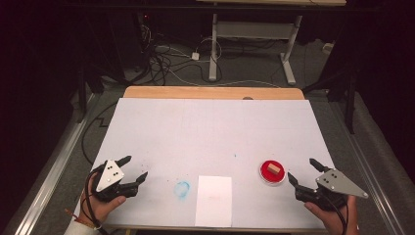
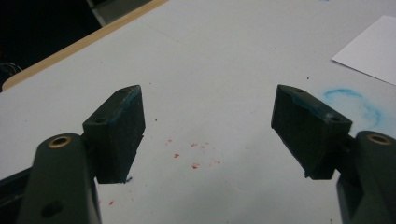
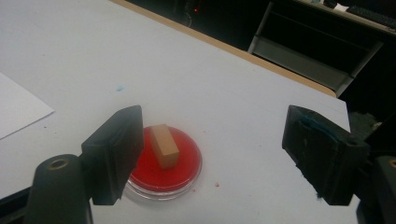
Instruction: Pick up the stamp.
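Block [image 1: 274, 169] in dish [image 1: 265, 175], right of paper [image 1: 214, 200].

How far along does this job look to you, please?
Nothing looks started. The block sits in the red dish, the paper lies blank by a blue smudge. Left gripper and right gripper are open, holding nothing. Everything remains.

Dim, slightly soft pictures; dark surroundings, no glare.
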Tool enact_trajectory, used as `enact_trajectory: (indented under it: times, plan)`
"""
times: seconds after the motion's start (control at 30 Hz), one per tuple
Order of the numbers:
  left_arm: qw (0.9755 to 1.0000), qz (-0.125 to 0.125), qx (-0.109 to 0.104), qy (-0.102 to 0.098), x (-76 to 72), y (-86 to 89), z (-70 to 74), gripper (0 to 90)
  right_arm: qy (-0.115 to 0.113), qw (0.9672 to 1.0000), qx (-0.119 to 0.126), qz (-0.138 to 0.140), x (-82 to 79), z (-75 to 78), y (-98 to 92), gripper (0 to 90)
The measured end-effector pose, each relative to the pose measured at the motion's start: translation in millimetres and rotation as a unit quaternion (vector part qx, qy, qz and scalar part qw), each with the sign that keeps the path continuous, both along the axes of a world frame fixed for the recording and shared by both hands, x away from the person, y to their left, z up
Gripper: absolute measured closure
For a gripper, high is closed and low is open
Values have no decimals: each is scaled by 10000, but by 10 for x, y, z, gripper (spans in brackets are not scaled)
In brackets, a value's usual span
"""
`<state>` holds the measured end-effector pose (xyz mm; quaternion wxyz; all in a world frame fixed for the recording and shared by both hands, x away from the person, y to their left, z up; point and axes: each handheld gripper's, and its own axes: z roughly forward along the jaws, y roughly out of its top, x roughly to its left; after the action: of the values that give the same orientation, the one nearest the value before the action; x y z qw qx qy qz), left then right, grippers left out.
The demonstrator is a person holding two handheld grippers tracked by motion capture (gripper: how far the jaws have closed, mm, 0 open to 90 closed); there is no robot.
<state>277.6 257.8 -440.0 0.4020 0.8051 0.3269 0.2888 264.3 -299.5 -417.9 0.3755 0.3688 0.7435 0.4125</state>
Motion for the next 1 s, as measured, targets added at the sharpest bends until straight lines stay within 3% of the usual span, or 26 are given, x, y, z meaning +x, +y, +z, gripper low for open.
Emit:
enact_trajectory:
  times: [0.1, 0.27, 0.43, 0.57, 0.63, 0.67, 0.73, 0.87, 1.0]
  plan:
    - [9997, 118, -207, 21, 9, -6, 3, 282, 29, 10000, 8, -7, -3, -6, -2, 218]
    - [9997, 157, -159, 83, 7, 10, -23, 283, 21, 10000, -55, 51, 4, 5, 23, 219]
    - [9994, 183, -259, 130, 3, 53, -33, 264, 64, 9999, -86, 86, 29, 16, 34, 222]
    - [9994, 194, -195, 195, 5, 53, -60, 239, 256, 9992, -248, 167, 75, 77, 38, 225]
    - [9995, 218, -108, 207, 11, 38, -73, 229, 498, 9970, -405, 437, 148, 166, 44, 224]
    - [9995, 173, -128, 226, 14, 35, -77, 229, 498, 9970, -405, 437, 148, 166, 44, 224]
    - [9996, 109, -107, 242, 17, 23, -87, 220, 817, 9938, -435, 611, 212, 221, 59, 242]
    - [9994, 89, -60, 319, 28, 2, -112, 213, 1233, 9868, -761, 723, 346, 271, 119, 269]
    - [9994, 64, -45, 332, 30, -12, -116, 213, 1705, 9746, -1202, 819, 475, 263, 206, 309]
